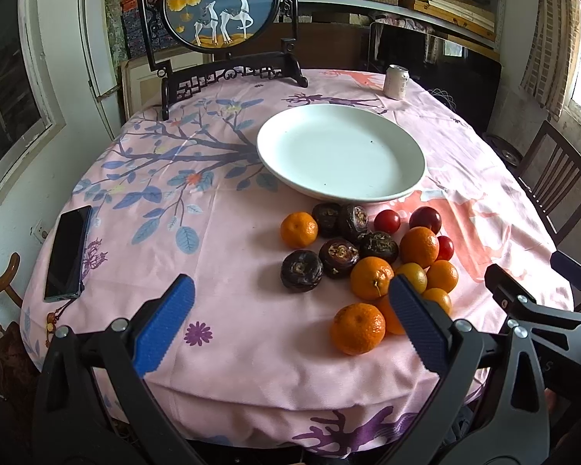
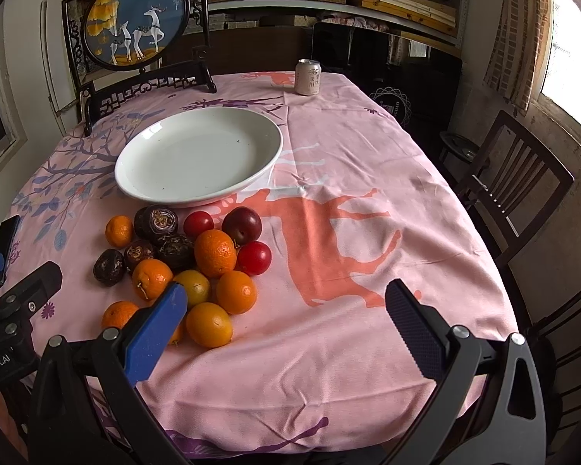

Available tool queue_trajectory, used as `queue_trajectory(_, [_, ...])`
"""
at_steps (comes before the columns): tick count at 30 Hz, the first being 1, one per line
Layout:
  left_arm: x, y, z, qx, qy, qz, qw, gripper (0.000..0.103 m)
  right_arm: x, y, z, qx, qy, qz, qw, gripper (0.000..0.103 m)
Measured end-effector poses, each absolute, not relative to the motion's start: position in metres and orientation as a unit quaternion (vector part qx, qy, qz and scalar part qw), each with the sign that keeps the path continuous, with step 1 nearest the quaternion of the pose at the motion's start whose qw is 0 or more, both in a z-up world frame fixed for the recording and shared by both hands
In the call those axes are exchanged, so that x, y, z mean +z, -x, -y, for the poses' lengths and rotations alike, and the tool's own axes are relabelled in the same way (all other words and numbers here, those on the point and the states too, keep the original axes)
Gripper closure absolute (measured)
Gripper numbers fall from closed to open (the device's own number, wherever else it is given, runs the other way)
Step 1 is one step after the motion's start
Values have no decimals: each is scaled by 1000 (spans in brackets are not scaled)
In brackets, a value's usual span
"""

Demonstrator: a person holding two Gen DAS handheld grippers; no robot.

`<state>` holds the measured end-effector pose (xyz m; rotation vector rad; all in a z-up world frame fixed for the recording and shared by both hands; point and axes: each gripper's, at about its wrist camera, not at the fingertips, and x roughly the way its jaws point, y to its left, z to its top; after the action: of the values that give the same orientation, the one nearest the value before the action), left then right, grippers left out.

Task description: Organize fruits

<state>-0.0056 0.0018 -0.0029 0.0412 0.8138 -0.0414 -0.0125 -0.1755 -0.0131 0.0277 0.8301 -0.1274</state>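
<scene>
Blue-padded left tongs (image 1: 290,302) — wide apart, empty | right tongs (image 2: 286,306) — same

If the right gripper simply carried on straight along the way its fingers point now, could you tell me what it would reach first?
Most likely bare tablecloth: the open right gripper points right of the fruit pile. Depth is hard to judge.

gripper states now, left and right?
Left gripper: open, holding nothing.
Right gripper: open, holding nothing.
</scene>
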Motion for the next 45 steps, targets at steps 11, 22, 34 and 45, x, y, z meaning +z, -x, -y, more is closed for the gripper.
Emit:
queue_trajectory(11, [-8, 5, -7, -17, -30, -401, 916, 2, -22, 12, 184, -50, -25, -412, 909, 1])
queue_trajectory(22, [-35, 15, -26, -19, -23, -436, 900, 2, -50, 21, 162, 101, -20, -437, 894, 47])
queue_trajectory(34, [-47, 15, -15, -56, -28, -457, 887, 2, -81, -4, 166, 141, -65, -456, 876, 67])
queue_trajectory(45, [-70, -4, 14, -93, -29, -473, 876, 3, -76, 19, 180, 103, -36, -464, 879, 67])
